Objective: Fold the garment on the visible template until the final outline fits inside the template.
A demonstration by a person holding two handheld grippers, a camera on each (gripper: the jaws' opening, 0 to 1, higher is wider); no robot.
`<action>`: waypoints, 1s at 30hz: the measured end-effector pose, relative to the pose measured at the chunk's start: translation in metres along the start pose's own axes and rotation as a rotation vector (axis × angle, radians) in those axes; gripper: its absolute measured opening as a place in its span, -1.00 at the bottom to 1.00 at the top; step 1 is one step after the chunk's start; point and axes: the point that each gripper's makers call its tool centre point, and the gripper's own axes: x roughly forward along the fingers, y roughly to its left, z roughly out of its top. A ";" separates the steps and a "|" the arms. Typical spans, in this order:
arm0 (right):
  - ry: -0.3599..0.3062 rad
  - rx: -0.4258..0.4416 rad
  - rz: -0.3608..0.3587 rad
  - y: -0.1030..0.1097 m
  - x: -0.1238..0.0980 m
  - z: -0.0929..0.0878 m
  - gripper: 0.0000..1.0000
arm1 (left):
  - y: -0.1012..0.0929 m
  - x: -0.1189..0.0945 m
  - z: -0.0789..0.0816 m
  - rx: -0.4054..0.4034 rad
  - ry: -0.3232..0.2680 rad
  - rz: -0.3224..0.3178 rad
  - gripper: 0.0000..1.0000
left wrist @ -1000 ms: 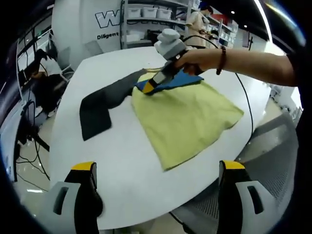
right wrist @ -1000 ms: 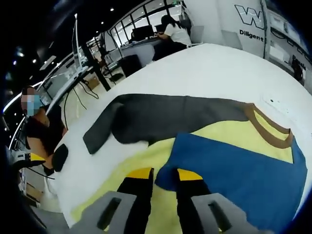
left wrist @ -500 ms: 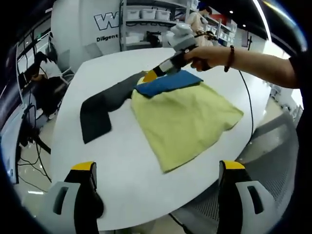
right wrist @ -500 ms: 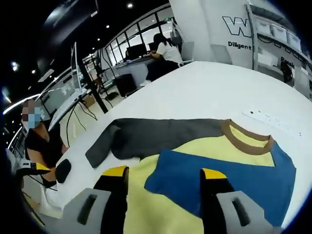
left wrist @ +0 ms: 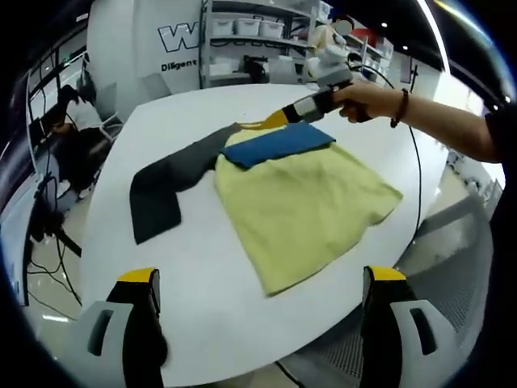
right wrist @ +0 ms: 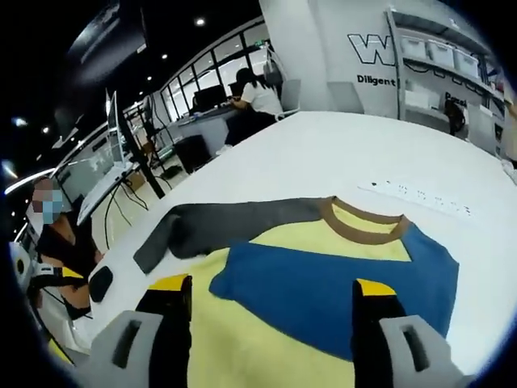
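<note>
A yellow garment (left wrist: 303, 198) lies flat on the white round table (left wrist: 202, 267). Its blue sleeve (left wrist: 279, 143) is folded across the chest, and its dark grey sleeve (left wrist: 166, 182) stretches out to the left. In the right gripper view the blue sleeve (right wrist: 331, 279) lies on the yellow body (right wrist: 234, 339), below the brown collar (right wrist: 359, 230); the grey sleeve (right wrist: 222, 228) runs off left. My left gripper (left wrist: 262, 323) stands open over the near table edge. My right gripper (right wrist: 271, 323) is open above the garment, holding nothing; it also appears as the other gripper (left wrist: 311, 105) past the collar.
A person sits at desks beyond the table's left side (right wrist: 52, 242). Another person sits at a far desk (right wrist: 254, 97). Shelving with bins (left wrist: 250, 36) stands behind the table. A grey mesh chair (left wrist: 452, 242) is at the right edge.
My right gripper let go of the blue sleeve, opened wide and drew back up past the collar. The sleeve now rests folded on the yellow body. My left gripper stayed put.
</note>
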 end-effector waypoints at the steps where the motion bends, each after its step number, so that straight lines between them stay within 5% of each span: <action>1: 0.000 -0.005 -0.011 -0.004 -0.002 -0.002 0.58 | 0.000 0.000 0.001 0.003 -0.001 -0.002 0.99; 12: 0.019 0.013 -0.122 -0.061 -0.031 -0.030 0.36 | -0.002 0.002 0.002 0.010 -0.010 -0.016 0.98; 21: 0.026 0.030 -0.182 -0.079 -0.053 -0.050 0.30 | -0.004 0.004 0.004 0.020 -0.008 -0.020 0.98; 30: 0.054 0.117 -0.290 -0.119 -0.068 -0.080 -0.10 | -0.009 0.003 0.011 0.040 -0.048 -0.030 0.98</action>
